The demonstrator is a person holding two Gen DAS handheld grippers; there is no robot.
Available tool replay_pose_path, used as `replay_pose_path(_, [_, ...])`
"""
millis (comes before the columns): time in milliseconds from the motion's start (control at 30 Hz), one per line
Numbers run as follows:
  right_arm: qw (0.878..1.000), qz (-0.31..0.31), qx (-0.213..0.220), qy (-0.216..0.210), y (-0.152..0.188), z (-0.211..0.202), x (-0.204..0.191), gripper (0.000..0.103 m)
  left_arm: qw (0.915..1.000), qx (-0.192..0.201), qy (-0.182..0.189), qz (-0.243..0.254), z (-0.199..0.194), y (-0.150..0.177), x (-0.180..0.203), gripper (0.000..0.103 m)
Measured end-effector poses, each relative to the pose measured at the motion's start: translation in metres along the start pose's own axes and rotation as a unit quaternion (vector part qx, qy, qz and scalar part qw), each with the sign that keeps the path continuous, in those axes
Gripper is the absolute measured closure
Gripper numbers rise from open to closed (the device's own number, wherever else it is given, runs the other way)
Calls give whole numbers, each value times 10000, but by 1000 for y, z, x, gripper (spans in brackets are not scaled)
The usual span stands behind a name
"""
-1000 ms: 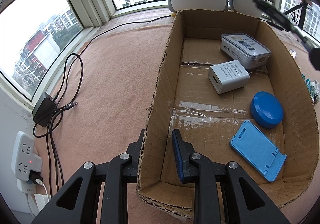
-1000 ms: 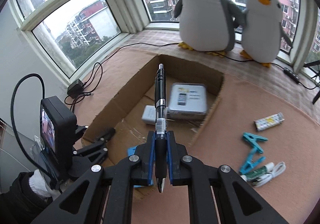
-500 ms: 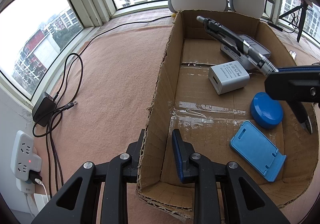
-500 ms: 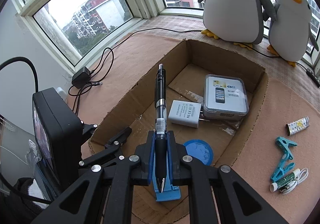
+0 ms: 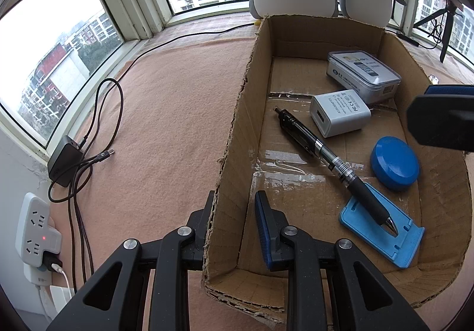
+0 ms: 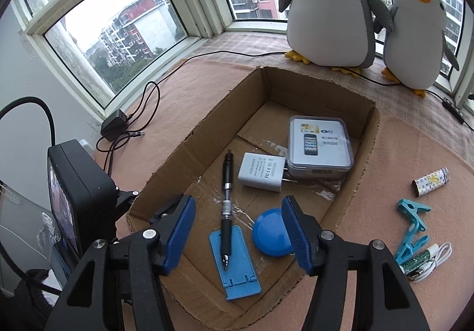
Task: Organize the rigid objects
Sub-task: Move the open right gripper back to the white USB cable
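A black pen [image 6: 226, 197] lies loose on the floor of the open cardboard box [image 6: 183, 153], its tip end resting on the blue phone stand [image 6: 234, 260]. My right gripper [image 6: 238, 206] hangs above it with its jaws opening and nothing between the blue pads. In the left wrist view the pen [image 5: 323, 153] runs diagonally across the box floor. My left gripper [image 5: 237, 212] is shut on the box's near left wall [image 5: 237, 138]. A blue round lid [image 5: 395, 166], a white charger [image 5: 339, 112] and a clear-cased pack [image 5: 364, 73] also lie in the box.
Right of the box on the pink cloth lie a blue clothes peg [image 6: 411, 227], a small patterned tube [image 6: 429, 181] and a white cable [image 6: 426, 263]. Two plush penguins [image 6: 331, 5] stand behind the box. A black adapter [image 5: 65, 159] and a power strip [image 5: 35, 230] sit at the left.
The right gripper carried the pen over the box, then its jaws spread and the pen dropped onto the box floor. The left gripper kept its hold on the wall.
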State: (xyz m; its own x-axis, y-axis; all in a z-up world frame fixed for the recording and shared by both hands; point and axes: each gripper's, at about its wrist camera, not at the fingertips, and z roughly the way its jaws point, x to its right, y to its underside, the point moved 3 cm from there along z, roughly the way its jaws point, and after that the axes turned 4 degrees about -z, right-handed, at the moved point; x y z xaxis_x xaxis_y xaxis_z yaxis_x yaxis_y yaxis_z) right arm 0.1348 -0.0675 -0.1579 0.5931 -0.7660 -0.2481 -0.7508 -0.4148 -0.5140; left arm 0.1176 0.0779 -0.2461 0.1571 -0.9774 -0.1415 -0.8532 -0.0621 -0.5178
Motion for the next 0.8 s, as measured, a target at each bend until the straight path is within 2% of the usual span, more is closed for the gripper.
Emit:
replay_pose_path(233, [9995,261,132,97,8,-19,17,47,10000,2,0,2,0,0,0,78])
replay_pose_path(467, [9934,935,434,494,34,-58,65,47,10000,6,4,-5,0,0,0,78])
replay_pose_path(600, [9826,1468,586,975,60,-79,108,47,10000,11,0,-9,0,0,1,78])
replay_pose_path(700, [9720,1846,516,1360,79,-85,141,47,10000,11,1,-10,0,0,1,78])
replay_pose_path(800, [9593,2530,440,1175,93,-85,173,47,10000,13,-8,-3,0,0,1,78])
